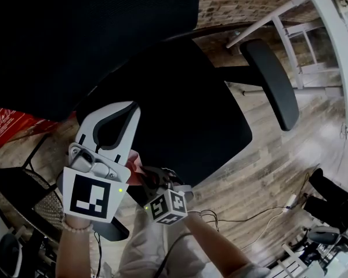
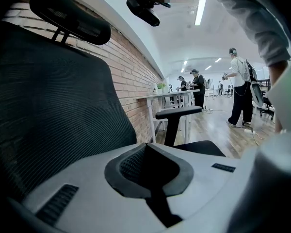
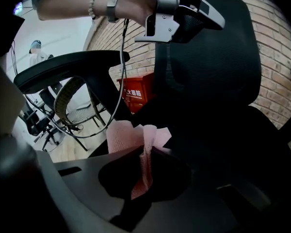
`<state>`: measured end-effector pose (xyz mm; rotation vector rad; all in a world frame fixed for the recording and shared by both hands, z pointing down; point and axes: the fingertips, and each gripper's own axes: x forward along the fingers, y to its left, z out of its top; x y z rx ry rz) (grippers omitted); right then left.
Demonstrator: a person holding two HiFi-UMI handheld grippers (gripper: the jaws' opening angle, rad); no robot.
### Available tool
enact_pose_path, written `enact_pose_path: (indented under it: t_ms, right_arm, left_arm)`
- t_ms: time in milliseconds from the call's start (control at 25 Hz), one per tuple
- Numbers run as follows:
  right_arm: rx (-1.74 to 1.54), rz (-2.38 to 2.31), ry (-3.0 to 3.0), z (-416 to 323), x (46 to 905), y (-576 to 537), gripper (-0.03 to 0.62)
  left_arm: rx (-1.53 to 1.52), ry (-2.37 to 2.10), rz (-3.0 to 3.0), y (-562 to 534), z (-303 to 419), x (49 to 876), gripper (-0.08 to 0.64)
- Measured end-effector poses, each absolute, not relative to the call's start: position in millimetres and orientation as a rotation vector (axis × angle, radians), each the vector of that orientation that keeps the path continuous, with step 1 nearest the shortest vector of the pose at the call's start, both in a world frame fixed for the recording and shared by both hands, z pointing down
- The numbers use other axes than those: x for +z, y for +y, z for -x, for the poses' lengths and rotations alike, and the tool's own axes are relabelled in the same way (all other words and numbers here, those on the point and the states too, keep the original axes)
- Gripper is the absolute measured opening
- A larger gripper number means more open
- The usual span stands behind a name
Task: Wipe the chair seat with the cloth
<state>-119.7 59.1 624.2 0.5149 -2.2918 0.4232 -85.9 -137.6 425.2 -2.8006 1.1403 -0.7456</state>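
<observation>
R gripper [image 3: 145, 148] fingers tight on pink cloth [image 3: 119, 135] (L gripper [image 2: 146, 147] fingers together, empty), by seat [image 1: 188, 100].

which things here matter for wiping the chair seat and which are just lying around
For the job: chair seat; pink cloth; right gripper, jaws shut on the cloth.

Just around: red box; wicker chair; white desk frame; left gripper, jaws together, empty.

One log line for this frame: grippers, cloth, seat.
left gripper: shut, empty | right gripper: shut on pink cloth | cloth position: by chair seat front edge | seat contact: unclear
</observation>
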Motion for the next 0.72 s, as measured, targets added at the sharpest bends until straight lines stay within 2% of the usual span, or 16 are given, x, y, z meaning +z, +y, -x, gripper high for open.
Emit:
enact_pose_path:
  t_ms: [360,720]
  right_arm:
    - [0.382,-0.628,-2.202,61.0,633.0,30.0,0.055]
    - [0.426,-0.948,-2.037,-49.7,640.2,-24.4,0.055]
  left_arm:
    - [-0.725,1.119,2.813,-133.9,70.0,424.5,0.018]
    - [-0.731,1.078,2.823,-133.4,50.3,425.9,0.018]
